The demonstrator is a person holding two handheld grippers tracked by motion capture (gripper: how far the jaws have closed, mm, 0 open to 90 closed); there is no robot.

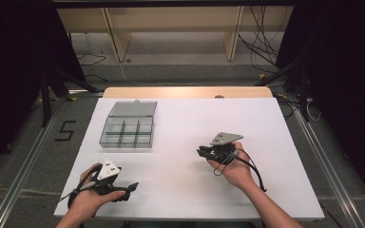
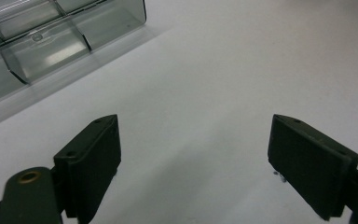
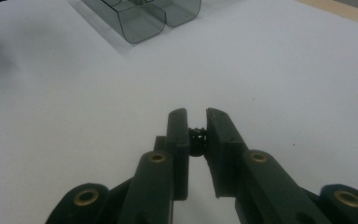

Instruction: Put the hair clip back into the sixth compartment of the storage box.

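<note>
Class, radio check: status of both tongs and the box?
Left tongs open, empty. Right tongs shut on small dark part. Clear compartment box open, nothing blocking.

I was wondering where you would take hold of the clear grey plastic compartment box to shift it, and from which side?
I would grip the near front wall of the clear grey plastic compartment box, coming from above on the person's side. Its hinged lid stands open at the back, leaving that thin upright wall exposed beside open compartments, so one jaw could slip inside. The open left gripper seems nearer.
</note>
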